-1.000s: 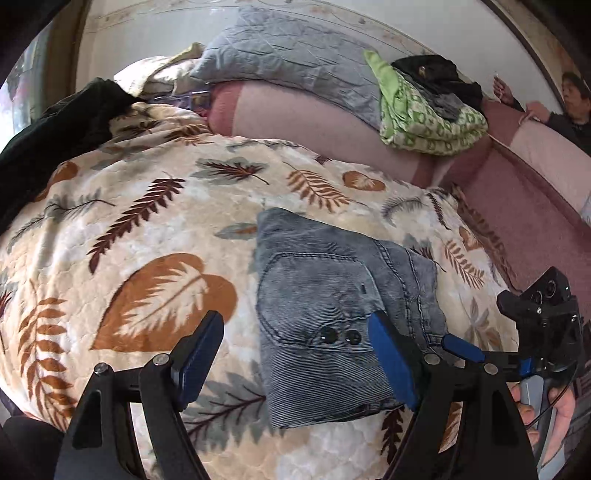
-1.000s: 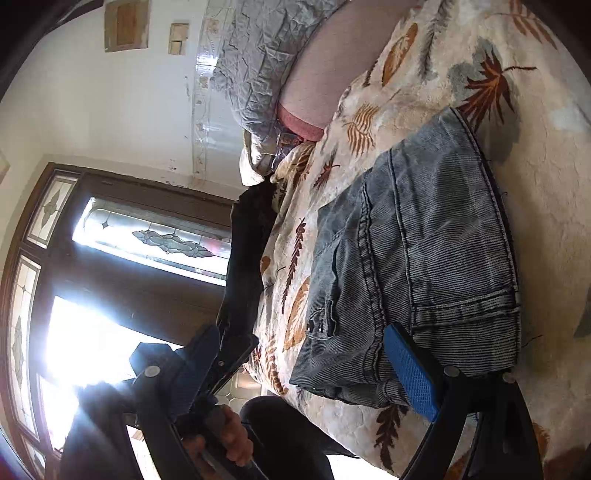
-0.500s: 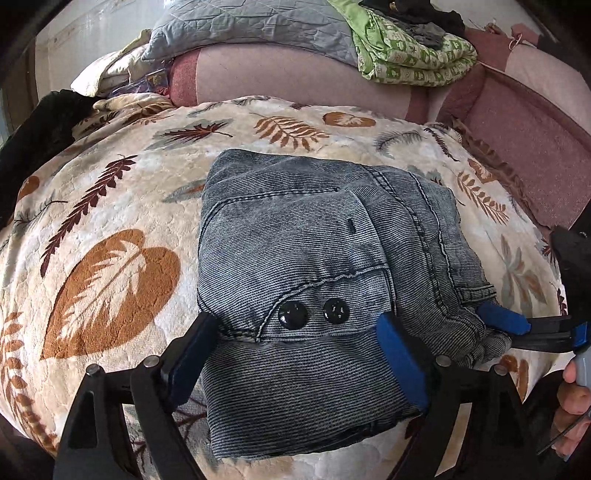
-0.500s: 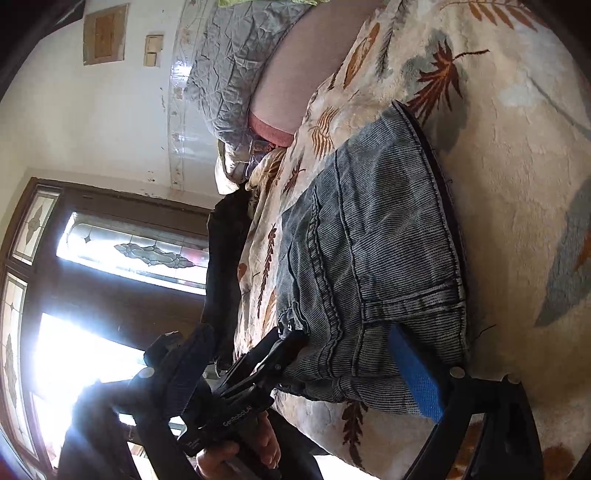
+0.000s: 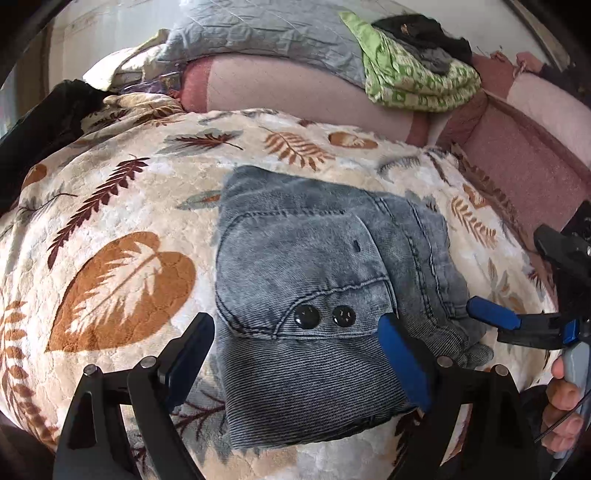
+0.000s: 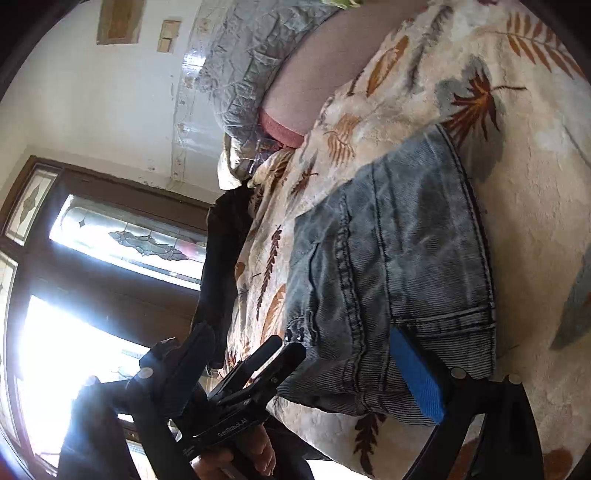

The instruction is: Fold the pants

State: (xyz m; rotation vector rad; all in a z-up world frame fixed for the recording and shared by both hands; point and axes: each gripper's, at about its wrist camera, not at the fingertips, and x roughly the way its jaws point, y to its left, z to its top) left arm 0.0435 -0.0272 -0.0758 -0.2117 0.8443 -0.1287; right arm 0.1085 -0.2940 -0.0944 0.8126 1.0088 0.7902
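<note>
The grey-blue denim pants (image 5: 317, 288) lie folded into a compact rectangle on the leaf-print blanket (image 5: 122, 229); two black buttons face up near the front edge. My left gripper (image 5: 299, 354) is open and empty, its jaws straddling the front part of the bundle just above it. The right gripper shows at the right in the left wrist view (image 5: 495, 317), open at the bundle's right edge. In the right wrist view the pants (image 6: 399, 266) lie ahead of my open right gripper (image 6: 306, 369), one blue pad (image 6: 417, 373) at the hem.
A pink sofa back (image 5: 295, 88) runs behind, with a grey quilted pillow (image 5: 266, 33) and a green patterned cloth (image 5: 413, 81) on it. Dark clothing (image 5: 44, 125) lies at the far left. A bright stained-glass window (image 6: 122, 236) shows in the right wrist view.
Both grippers have pulled back a little from the folded pants after coming in close half a second ago. The pants lie as before. Both stay open.
</note>
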